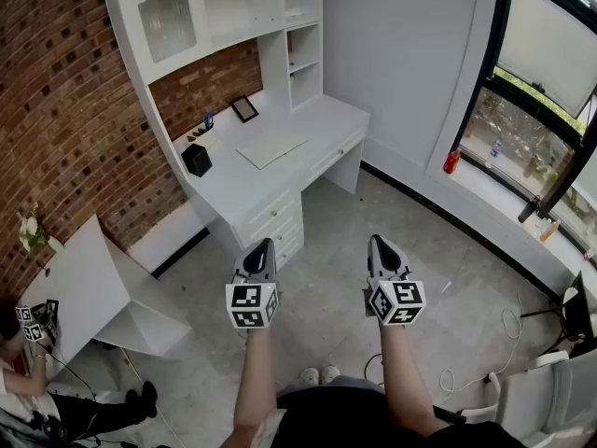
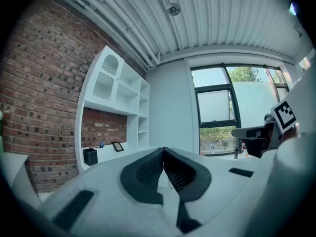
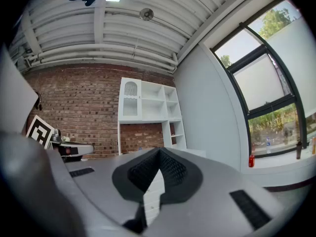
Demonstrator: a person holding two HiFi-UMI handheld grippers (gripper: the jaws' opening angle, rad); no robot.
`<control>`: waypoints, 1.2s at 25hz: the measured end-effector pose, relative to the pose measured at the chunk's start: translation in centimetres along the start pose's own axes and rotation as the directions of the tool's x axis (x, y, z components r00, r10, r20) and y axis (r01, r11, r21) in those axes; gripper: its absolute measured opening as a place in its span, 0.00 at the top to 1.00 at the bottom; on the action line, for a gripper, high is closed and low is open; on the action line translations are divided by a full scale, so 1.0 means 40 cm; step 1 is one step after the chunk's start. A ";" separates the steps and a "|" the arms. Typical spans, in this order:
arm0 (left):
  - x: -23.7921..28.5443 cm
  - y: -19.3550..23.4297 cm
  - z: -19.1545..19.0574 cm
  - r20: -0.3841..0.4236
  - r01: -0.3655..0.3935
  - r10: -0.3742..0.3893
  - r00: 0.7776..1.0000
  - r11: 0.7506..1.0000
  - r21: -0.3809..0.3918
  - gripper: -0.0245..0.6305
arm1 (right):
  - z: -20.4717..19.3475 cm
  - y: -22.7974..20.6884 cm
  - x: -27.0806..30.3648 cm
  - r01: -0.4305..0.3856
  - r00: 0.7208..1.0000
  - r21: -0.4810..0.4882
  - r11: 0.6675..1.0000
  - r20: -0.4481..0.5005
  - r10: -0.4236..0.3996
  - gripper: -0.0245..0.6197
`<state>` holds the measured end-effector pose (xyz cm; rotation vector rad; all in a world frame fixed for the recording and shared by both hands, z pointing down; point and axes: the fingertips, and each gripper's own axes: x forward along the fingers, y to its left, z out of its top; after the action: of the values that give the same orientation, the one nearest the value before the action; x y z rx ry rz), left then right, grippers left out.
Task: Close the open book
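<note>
With our left gripper (image 1: 261, 245) and right gripper (image 1: 377, 242) both pinched closed on nothing, we should step up to the desk (image 1: 233, 192) and square up on the open book (image 1: 270, 149) first.

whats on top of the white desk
On the desk: a pale open book lying flat, a black box, a framed picture and a small blue thing by the wall. The box's inside and whatever lies under the book are hidden.
</note>
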<state>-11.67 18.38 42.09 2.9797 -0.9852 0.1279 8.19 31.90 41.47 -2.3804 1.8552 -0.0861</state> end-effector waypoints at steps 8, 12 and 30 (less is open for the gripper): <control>0.000 -0.009 -0.004 -0.003 0.002 -0.002 1.000 1.000 -0.001 0.95 | -0.001 -0.006 -0.002 -0.002 1.000 0.000 1.000 -0.002 0.002 0.96; 0.000 -0.006 -0.007 -0.006 0.000 0.000 1.000 1.000 -0.005 0.95 | -0.001 -0.004 0.000 -0.004 1.000 0.001 1.000 -0.004 0.004 0.96; 0.014 0.016 -0.035 -0.020 0.007 -0.007 1.000 1.000 -0.020 0.95 | -0.005 0.015 0.021 -0.024 1.000 0.032 0.999 0.016 0.024 0.96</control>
<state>-11.72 17.59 43.52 2.9578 -0.9686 0.1470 7.81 30.92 41.58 -2.3302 1.8603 -0.0942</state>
